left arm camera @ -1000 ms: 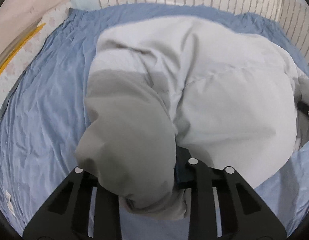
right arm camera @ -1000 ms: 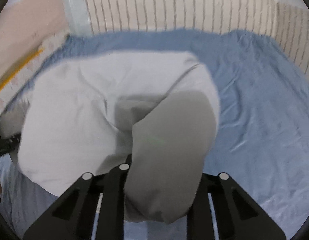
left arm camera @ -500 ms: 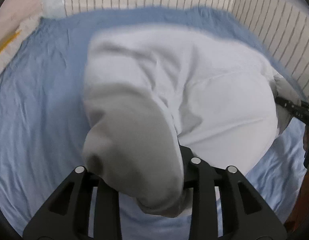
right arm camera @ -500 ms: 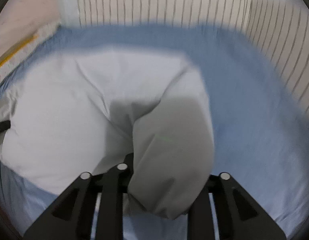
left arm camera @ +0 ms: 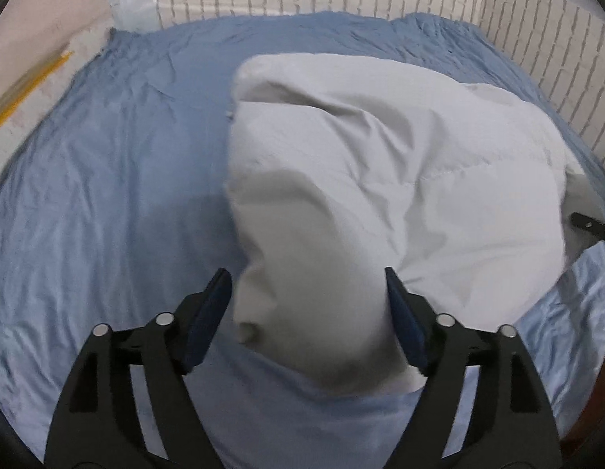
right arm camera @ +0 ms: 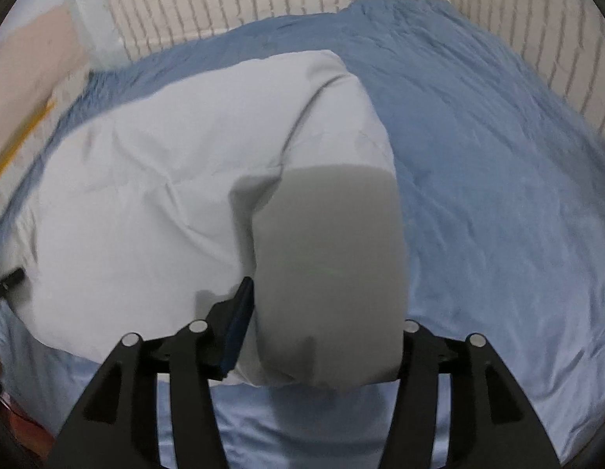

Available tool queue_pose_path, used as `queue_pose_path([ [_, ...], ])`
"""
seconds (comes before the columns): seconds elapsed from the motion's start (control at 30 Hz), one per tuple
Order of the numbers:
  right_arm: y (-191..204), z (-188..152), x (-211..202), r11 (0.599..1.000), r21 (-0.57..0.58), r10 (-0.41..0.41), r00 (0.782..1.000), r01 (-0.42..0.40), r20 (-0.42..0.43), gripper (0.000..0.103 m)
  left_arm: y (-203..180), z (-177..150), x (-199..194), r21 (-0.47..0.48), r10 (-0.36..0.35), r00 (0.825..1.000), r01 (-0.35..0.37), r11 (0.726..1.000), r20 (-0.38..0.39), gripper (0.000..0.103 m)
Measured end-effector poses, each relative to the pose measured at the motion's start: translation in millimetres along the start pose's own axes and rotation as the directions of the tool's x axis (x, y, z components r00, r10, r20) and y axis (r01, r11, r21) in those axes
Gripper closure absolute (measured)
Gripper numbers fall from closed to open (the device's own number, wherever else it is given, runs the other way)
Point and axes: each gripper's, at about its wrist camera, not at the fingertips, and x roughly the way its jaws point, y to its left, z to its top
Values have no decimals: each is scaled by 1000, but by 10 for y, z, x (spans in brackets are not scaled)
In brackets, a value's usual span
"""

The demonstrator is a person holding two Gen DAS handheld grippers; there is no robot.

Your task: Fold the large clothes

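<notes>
The left gripper (left arm camera: 304, 301) stood spread wide, a sleeve end of the pale grey padded jacket (left arm camera: 400, 179) lying loose between its fingers. The jacket lay bunched on the blue sheet (left arm camera: 106, 179). The right gripper (right arm camera: 325, 312) likewise gaped around the other sleeve end.

Bed surface covered by blue sheet (left arm camera: 106, 203), wrinkled, spread to striped wall at back and right. 1 bulky pale grey garment (left arm camera: 400, 179) lies directly on sheet, bunched and puffy; in right wrist view it sits left of centre (right arm camera: 165, 203), bare sheet (right arm camera: 498, 203) beside it on right. Sheet paler along near edge.
</notes>
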Motion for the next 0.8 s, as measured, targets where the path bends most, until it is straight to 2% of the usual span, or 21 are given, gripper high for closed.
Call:
queue_pose_path([
  [0.13, -48, -97, 16, 999, 38, 12, 1000, -12, -11, 49, 48, -82, 31, -1, 5, 1000, -5, 1000, -7, 22],
  [0.27, -112, -71, 129, 999, 42, -14, 1000, 15, -27, 45, -32, 97, 171, 13, 2, 1000, -2, 1000, -10, 20],
  [0.33, -181, 6, 273, 998, 64, -24, 999, 26, -32, 36, -41, 161, 265, 10, -9, 1000, 9, 1000, -16, 18],
  [0.4, -208, 95, 420, 997, 75, -11, 999, 14, -45, 36, -12, 160, 349, 5, -19, 999, 19, 1000, -29, 18],
  [0.47, -188, 145, 571, 997, 78, -1, 998, 7, -66, 29, -53, 199, 497, -2, -25, 999, 24, 1000, -42, 18],
  [0.5, -174, 176, 657, 997, 79, -13, 997, 19, -74, 22, -57, 210, 541, -9, -29, 998, 28, 1000, -49, 18],
  [0.53, -180, 184, 676, 996, 82, -17, 997, 23, -74, 20, -39, 212, 539, -23, -33, 998, 32, 999, -58, 18],
  [0.6, -213, 209, 640, 995, 95, -18, 997, 24, -72, 20, -18, 206, 463, -22, -25, 998, 24, 999, -55, 18],
  [0.7, -273, 199, 459, 996, 78, -50, 998, 53, -38, 19, 16, 143, 295, 28, 3, 1000, -3, 1000, -23, 18],
  [0.8, -413, 141, 298, 992, 92, -81, 997, 82, -16, 16, 111, 83, 227, 31, 3, 1000, -2, 1000, -18, 13],
])
